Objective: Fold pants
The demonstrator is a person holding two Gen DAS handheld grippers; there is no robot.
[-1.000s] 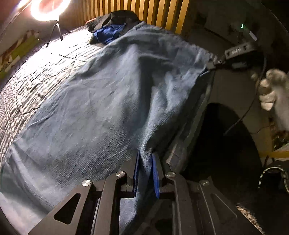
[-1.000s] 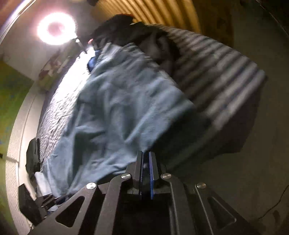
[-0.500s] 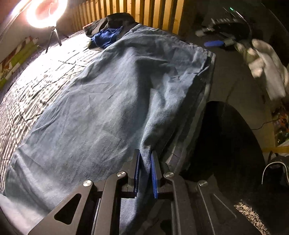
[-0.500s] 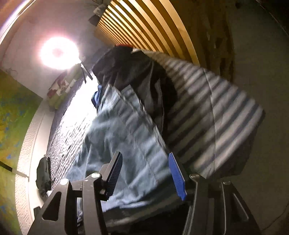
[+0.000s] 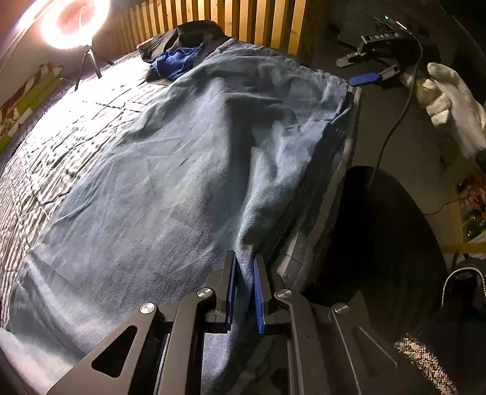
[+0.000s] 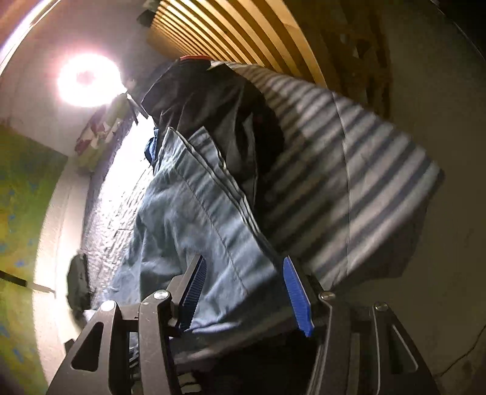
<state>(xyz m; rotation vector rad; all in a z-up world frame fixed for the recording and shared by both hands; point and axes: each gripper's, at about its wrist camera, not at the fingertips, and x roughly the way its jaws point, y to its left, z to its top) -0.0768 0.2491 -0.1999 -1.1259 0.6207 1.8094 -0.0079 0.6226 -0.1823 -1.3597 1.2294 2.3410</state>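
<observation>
Blue denim pants [image 5: 182, 170] lie spread along the near edge of a bed. My left gripper [image 5: 244, 267] is shut on a pinched ridge of the denim near the bed's edge. In the left wrist view my right gripper [image 5: 361, 68] hovers open beyond the far end of the pants, held by a white-gloved hand [image 5: 449, 103]. In the right wrist view the right gripper [image 6: 243, 273] stands open just above the pants [image 6: 194, 218], with nothing between its blue pads [image 6: 296, 291].
A striped quilt [image 5: 60, 127] covers the bed [image 6: 364, 194]. Dark and blue clothes [image 5: 182, 51] are piled at the head by a wooden slat headboard [image 5: 243, 21]. A ring light [image 5: 73, 21] glares at the far left. Dark floor [image 5: 395, 212] lies to the right.
My right gripper has let go of the far end of the pants, opened, and drawn back. That end now lies on the bed. The left gripper keeps its hold.
</observation>
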